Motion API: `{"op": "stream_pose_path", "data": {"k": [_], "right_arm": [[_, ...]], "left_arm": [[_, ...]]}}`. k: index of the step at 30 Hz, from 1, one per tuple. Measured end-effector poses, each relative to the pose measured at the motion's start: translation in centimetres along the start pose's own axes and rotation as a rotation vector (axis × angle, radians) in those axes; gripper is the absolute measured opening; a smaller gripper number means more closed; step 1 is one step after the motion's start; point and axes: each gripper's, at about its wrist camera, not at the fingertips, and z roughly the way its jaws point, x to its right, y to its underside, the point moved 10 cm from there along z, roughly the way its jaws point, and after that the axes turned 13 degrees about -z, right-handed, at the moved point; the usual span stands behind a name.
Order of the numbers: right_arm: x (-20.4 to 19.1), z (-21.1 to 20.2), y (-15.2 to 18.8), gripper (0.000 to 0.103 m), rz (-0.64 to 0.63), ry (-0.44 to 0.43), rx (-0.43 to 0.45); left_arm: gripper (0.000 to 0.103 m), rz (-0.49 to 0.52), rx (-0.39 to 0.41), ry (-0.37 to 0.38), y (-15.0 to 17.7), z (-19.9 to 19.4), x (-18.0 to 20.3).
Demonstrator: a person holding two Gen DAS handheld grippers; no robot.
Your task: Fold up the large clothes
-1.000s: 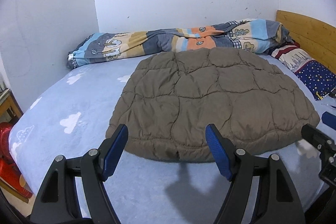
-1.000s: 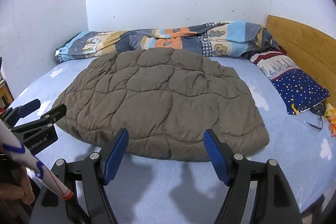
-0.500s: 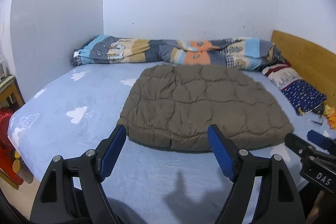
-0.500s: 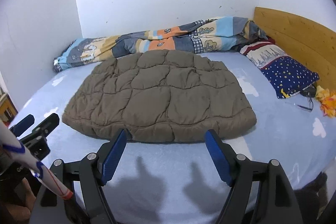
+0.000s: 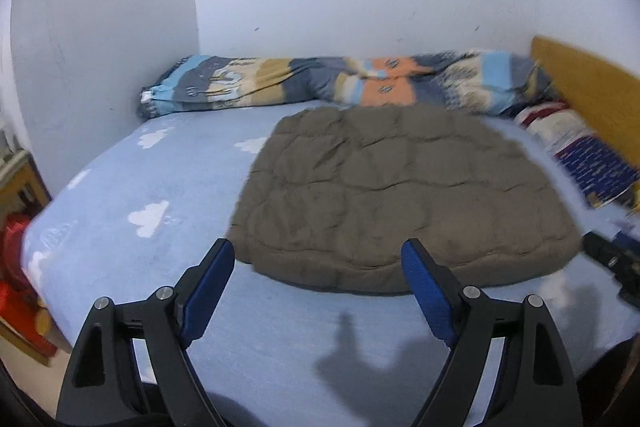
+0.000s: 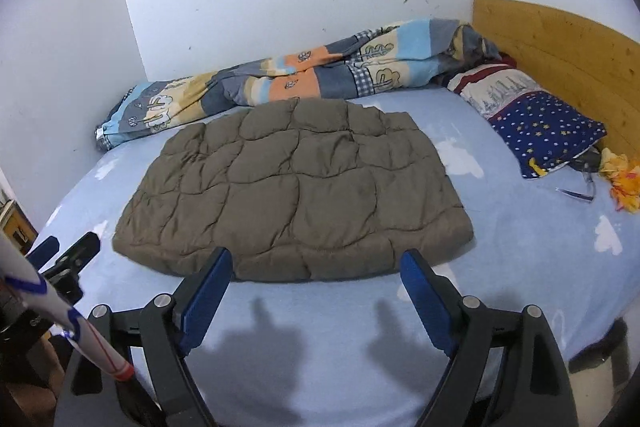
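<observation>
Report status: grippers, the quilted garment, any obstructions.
Left gripper and right gripper both empty, jaws opening. Brown quilted padded garment lies folded flat on the blue cloud-print bedsheet, untouched. Nothing in the way.

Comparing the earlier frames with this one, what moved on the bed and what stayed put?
Both grippers backed away from the folded brown quilted garment: it looks smaller and farther in each wrist view, with more blue sheet showing in front. The left gripper and right gripper are opening, with nothing between their jaws. The garment lies folded where it was; the patterned duvet and starry pillow have not shifted.
</observation>
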Motion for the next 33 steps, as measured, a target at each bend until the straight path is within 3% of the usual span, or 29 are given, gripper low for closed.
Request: {"op": "stream_pose_path", "data": {"k": [3, 11, 15, 20, 23, 25, 27, 28, 30, 33], "right_arm": [[0.3, 3.3, 0.3, 0.089, -0.026, 0.007, -0.02], [1.6, 11.7, 0.6, 0.089, -0.071, 0.014, -0.081], [2.5, 15.3, 2.8, 0.089, -0.085, -0.007, -0.134], [2.5, 14.9, 2.5, 0.087, -0.093, -0.018, -0.105], [4.4, 12.6, 0.9, 0.087, -0.028, -0.011, -0.002], [6.8, 11.8, 0.4, 0.087, 0.033, 0.039, 0.029], [9.6, 12.5, 0.8, 0.071, 0.099, 0.083, 0.005], [10.4, 13.2, 1.4, 0.043, 0.123, 0.081, -0.023], [11.7, 15.2, 3.2, 0.037, 0.17, 0.074, -0.11], [11.4, 16.1, 3.7, 0.038, 0.174, 0.07, -0.13]], "left_arm": [[0.085, 0.007, 0.007, -0.022, -0.4, 3.3, -0.7], [0.085, 0.005, -0.178, -0.104, 3.2, 13.6, -2.6], [0.092, -0.009, -0.165, -0.098, 3.8, 14.8, -3.1], [0.092, -0.053, -0.106, -0.06, 2.6, 13.1, -4.1], [0.091, -0.132, -0.053, -0.098, 0.8, 12.4, -6.7], [0.091, -0.178, -0.082, -0.119, 0.8, 13.4, -8.2], [0.092, -0.199, -0.132, -0.136, 1.7, 14.6, -9.0], [0.092, -0.207, -0.154, -0.131, 2.1, 15.0, -9.0], [0.092, -0.198, -0.178, -0.137, 2.6, 15.7, -9.0], [0.092, -0.2, -0.171, -0.14, 2.5, 15.5, -8.9]]}}
